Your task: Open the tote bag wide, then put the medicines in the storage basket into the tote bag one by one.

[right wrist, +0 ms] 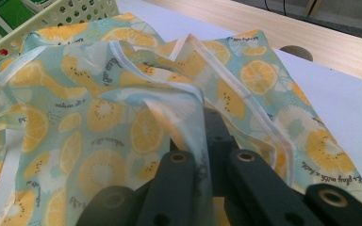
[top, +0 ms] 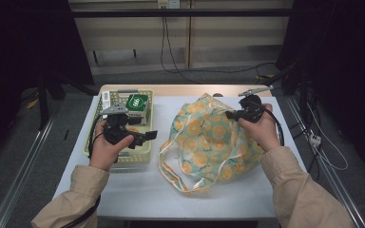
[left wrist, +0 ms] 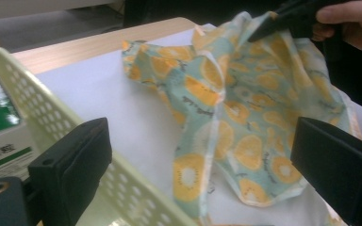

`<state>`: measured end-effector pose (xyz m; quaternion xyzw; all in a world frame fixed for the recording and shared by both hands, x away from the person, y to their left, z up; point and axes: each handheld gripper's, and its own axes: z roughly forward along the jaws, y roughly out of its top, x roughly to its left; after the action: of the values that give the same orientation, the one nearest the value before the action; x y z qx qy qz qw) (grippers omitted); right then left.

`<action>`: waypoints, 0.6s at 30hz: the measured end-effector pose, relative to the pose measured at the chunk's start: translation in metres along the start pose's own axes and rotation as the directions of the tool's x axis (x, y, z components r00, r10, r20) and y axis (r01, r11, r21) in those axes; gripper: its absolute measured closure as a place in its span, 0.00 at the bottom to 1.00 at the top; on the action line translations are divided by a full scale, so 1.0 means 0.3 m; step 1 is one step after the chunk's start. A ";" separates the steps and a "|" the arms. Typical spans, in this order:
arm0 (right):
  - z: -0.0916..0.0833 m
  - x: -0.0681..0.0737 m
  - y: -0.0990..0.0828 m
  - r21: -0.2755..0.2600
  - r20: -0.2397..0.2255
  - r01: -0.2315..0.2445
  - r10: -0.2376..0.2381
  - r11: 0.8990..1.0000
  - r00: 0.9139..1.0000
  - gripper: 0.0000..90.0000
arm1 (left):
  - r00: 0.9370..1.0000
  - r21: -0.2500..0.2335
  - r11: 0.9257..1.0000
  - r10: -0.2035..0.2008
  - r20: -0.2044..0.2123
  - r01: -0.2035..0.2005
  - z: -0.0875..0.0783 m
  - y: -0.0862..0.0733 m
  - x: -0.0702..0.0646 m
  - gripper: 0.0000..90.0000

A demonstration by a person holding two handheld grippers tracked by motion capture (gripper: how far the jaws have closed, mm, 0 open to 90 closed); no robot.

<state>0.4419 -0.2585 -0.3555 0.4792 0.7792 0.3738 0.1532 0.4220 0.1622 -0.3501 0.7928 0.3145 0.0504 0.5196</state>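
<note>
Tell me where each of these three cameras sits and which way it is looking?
High view: above the person's side, looking forward and down at the table; both forearms, the left tool and right tool show.
Left gripper view: rides the left tool, looking between its open jaws past the basket toward the fruit-print bag.
Right gripper view: rides the right tool, shut on the bag's edge.
All three share the bag and basket.
</note>
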 end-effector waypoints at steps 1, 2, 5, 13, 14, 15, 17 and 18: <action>0.000 -0.001 -0.002 0.000 0.000 -0.001 0.001 1.000 1.000 1.00 | 1.000 0.001 1.000 -0.003 -0.003 0.003 -0.002 0.001 0.010 0.07; 0.000 -0.002 -0.004 0.002 0.000 -0.002 0.002 1.000 1.000 1.00 | 1.000 0.004 1.000 0.002 -0.006 -0.002 -0.004 0.002 0.021 0.07; -0.004 -0.004 -0.007 0.006 0.001 0.000 0.000 1.000 1.000 1.00 | 0.999 0.003 1.000 0.022 -0.027 -0.022 -0.016 0.010 0.045 0.07; -0.014 -0.007 -0.013 0.000 0.004 0.002 -0.002 1.000 1.000 1.00 | 0.998 0.015 0.999 0.049 -0.046 -0.049 -0.027 0.025 0.096 0.06; -0.014 -0.006 -0.014 0.001 0.006 0.002 -0.002 1.000 1.000 1.00 | 0.998 0.022 0.999 0.049 -0.042 -0.048 -0.028 0.023 0.105 0.06; -0.013 -0.005 -0.015 0.001 0.006 0.003 -0.003 1.000 1.000 1.00 | 0.998 0.024 0.998 0.051 -0.045 -0.050 -0.027 0.021 0.112 0.07; -0.012 -0.005 -0.017 0.005 0.006 0.007 -0.007 1.000 1.000 1.00 | 0.996 0.027 0.997 0.076 -0.056 -0.075 -0.025 0.017 0.123 0.07; -0.012 -0.006 -0.018 0.003 0.006 0.007 -0.007 1.000 1.000 1.00 | 0.996 0.024 0.997 0.076 -0.051 -0.075 -0.023 0.015 0.128 0.07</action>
<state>0.4373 -0.2629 -0.3571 0.4779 0.7809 0.3709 0.1560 0.4517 0.1877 -0.3526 0.8082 0.2981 0.0870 0.5003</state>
